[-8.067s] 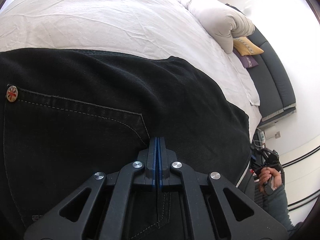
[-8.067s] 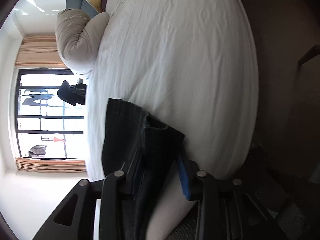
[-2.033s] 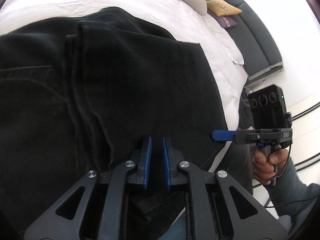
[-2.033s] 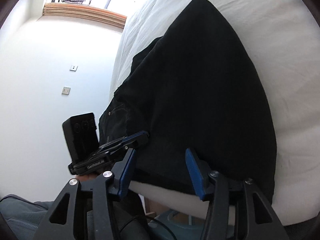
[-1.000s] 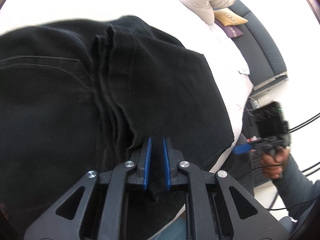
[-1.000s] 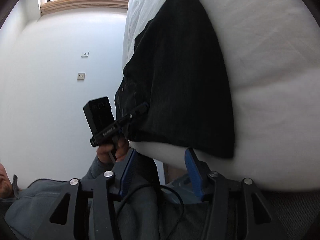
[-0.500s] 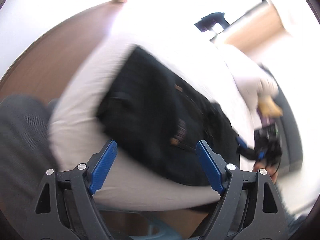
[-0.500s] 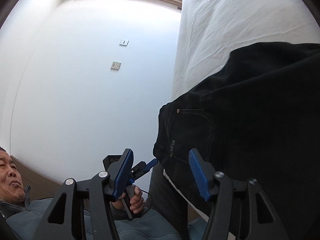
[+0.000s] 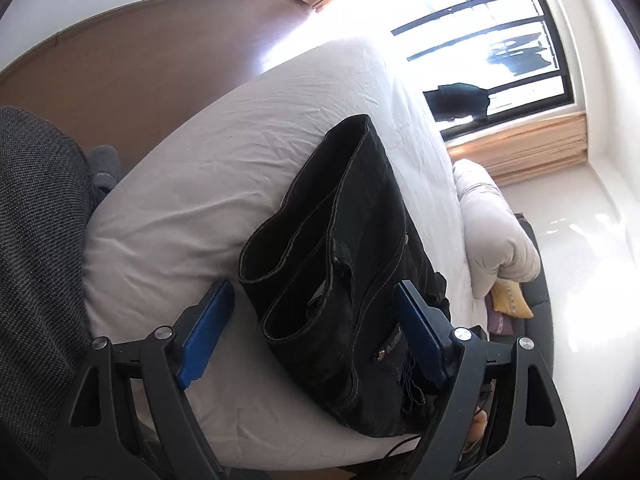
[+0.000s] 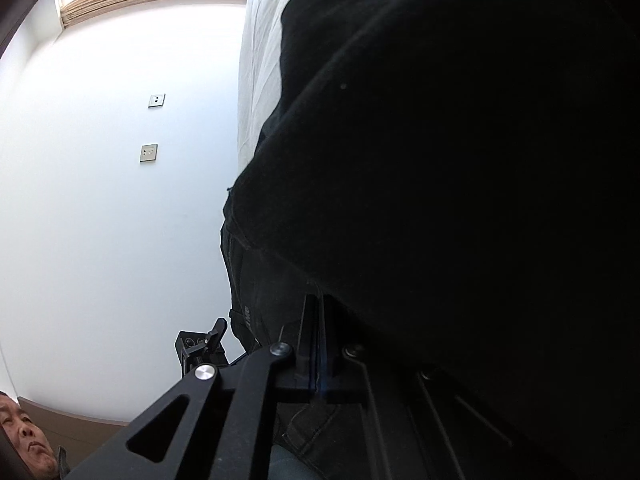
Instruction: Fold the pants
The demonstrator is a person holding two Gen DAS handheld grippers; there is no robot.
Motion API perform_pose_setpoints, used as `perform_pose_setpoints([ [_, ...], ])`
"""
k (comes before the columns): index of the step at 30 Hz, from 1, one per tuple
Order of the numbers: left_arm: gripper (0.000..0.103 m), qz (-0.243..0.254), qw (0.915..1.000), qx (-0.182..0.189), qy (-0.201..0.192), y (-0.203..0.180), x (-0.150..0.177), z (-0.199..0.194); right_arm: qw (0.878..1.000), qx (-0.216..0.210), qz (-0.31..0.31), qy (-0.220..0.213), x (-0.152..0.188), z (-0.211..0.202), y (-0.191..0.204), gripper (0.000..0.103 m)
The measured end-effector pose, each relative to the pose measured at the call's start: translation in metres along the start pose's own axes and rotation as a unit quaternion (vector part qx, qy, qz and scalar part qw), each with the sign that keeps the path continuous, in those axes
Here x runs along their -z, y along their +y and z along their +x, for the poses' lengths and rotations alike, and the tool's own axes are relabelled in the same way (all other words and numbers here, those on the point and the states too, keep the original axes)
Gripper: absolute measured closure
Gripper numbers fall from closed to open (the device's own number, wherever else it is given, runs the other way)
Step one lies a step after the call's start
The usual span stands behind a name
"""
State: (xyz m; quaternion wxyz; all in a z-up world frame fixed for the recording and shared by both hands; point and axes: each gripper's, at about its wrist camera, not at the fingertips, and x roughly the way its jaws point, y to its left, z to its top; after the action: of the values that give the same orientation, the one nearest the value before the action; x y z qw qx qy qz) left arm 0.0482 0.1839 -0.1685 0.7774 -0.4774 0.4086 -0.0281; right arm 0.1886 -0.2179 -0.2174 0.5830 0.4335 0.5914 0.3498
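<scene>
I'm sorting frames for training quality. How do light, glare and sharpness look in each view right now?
Left wrist view: sharp, but the window is blown out and glare washes the far edge of the bed; the folded pants keep visible stitching. Right wrist view: the pants fill the frame nearly pure black, detail lost, against a bright wall. Both show fisheye bending.

Folded pants (image 9: 360, 248) on bed (image 9: 208, 184) edge

You won't find anything readable here; the small tag on the black pants (image 9: 394, 340) is way too tiny and blurry.
</scene>
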Motion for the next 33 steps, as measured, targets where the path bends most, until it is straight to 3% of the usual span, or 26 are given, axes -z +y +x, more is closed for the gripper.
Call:
perform_pose_setpoints([
  [3,0.024,0.000,0.9999,-0.014,0.002,-0.003,-0.002,0.004,1.000,-0.003,-0.010,-0.009,0.006,-0.005,0.004,0.097],
  [4,0.024,0.002,0.9998,-0.017,0.005,-0.005,-0.005,0.006,1.000,-0.011,-0.017,-0.013,0.008,-0.005,0.009,0.084],
  [5,0.033,0.004,0.9998,-0.019,0.007,-0.011,-0.006,0.009,0.999,-0.019,-0.025,-0.015,0.010,-0.007,0.014,0.066],
  [6,0.055,0.006,0.9996,-0.025,0.013,-0.014,-0.008,0.013,0.999,-0.025,-0.036,-0.016,0.012,-0.007,0.022,0.056],
  [8,0.070,0.004,0.9989,-0.044,0.016,-0.021,-0.010,0.021,0.998,-0.027,-0.062,-0.012,0.017,-0.005,0.037,0.022],
  [9,0.075,0.006,0.9990,-0.041,0.019,-0.020,-0.012,0.023,0.997,-0.018,-0.072,-0.006,0.018,-0.002,0.043,0.018],
  [11,0.080,0.003,0.9992,-0.035,0.018,-0.020,-0.014,0.022,0.997,-0.007,-0.076,0.002,0.019,0.002,0.045,0.015],
  [15,0.083,0.018,0.9994,-0.030,0.006,-0.026,-0.013,0.007,0.998,-0.025,-0.059,-0.004,0.016,0.002,0.038,0.016],
  [20,0.084,0.051,0.9980,-0.035,-0.017,-0.059,-0.006,-0.006,0.998,-0.025,-0.059,-0.009,0.014,0.003,0.033,0.016],
  [24,0.091,0.083,0.9952,-0.037,-0.035,-0.087,-0.003,-0.012,0.998,-0.027,-0.059,-0.013,0.019,0.003,0.031,0.016],
  [30,0.092,0.201,0.9773,-0.046,-0.048,-0.163,0.013,-0.019,0.998,-0.028,-0.039,-0.026,0.013,-0.017,0.031,0.015],
  [33,0.092,0.272,0.9607,-0.031,-0.044,-0.219,0.030,-0.012,0.998,-0.026,-0.046,-0.038,0.013,-0.036,0.038,0.010],
])
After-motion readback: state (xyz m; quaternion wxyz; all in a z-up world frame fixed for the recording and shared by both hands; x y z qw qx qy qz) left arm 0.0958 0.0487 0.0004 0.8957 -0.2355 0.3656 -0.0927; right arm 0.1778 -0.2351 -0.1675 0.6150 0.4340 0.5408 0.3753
